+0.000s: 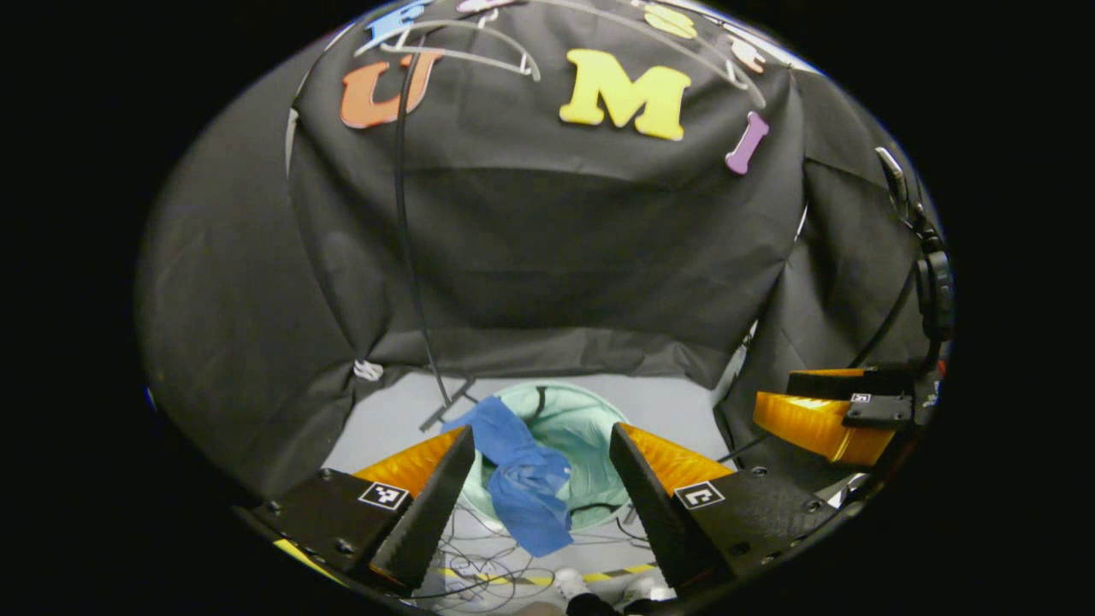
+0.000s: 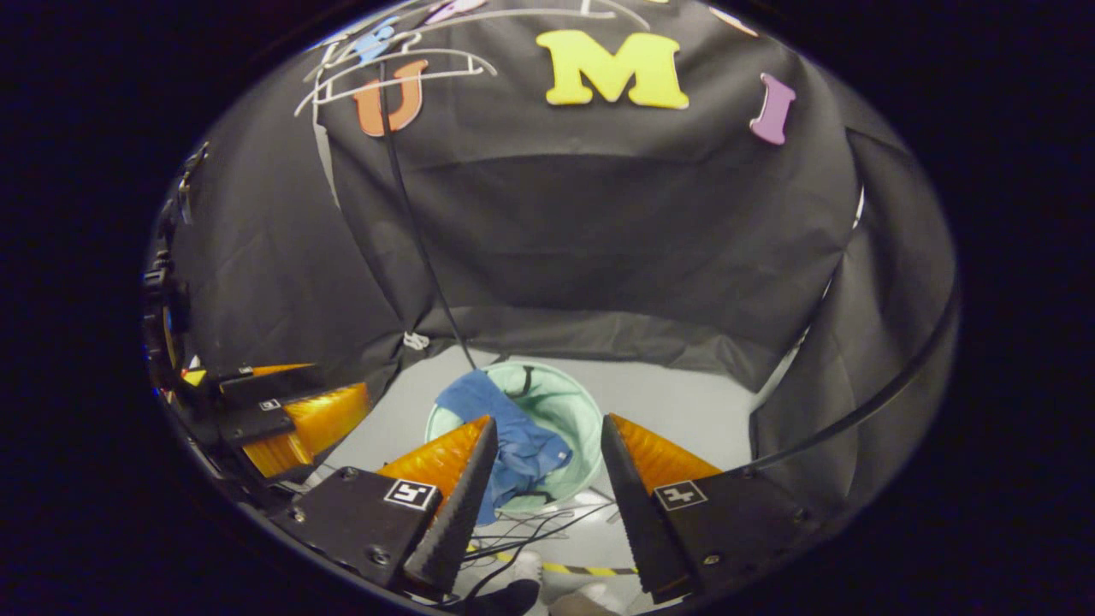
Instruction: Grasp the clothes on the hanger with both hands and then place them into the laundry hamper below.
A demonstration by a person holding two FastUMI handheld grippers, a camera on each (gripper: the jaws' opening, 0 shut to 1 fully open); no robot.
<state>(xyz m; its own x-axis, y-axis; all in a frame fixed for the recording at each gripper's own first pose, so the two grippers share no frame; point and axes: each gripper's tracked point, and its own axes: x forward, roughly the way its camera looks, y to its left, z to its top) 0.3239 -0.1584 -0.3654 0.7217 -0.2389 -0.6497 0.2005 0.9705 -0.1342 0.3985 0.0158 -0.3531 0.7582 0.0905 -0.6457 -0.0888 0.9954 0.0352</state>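
Observation:
A blue garment [image 1: 523,479] lies draped over the near rim of a round mint-green hamper [image 1: 590,428] on the floor; part of it is inside and part hangs outside. My left gripper [image 1: 541,430] hovers above it, open, with nothing between its fingers. In the right gripper view the same blue garment [image 2: 517,441] sits across the hamper [image 2: 560,402], and my right gripper [image 2: 549,420] is open and empty above it. The right gripper [image 1: 821,421] also appears at the right edge of the left gripper view, and the left gripper [image 2: 295,419] at the left of the right gripper view.
Bare wire hangers [image 1: 479,50] hang high against the black cloth wall, also seen as hangers [image 2: 402,70] in the right gripper view. A thin black cable [image 1: 409,257] drops toward the hamper. Loose cables, yellow-black tape [image 1: 547,577] and a person's shoes lie on the grey floor.

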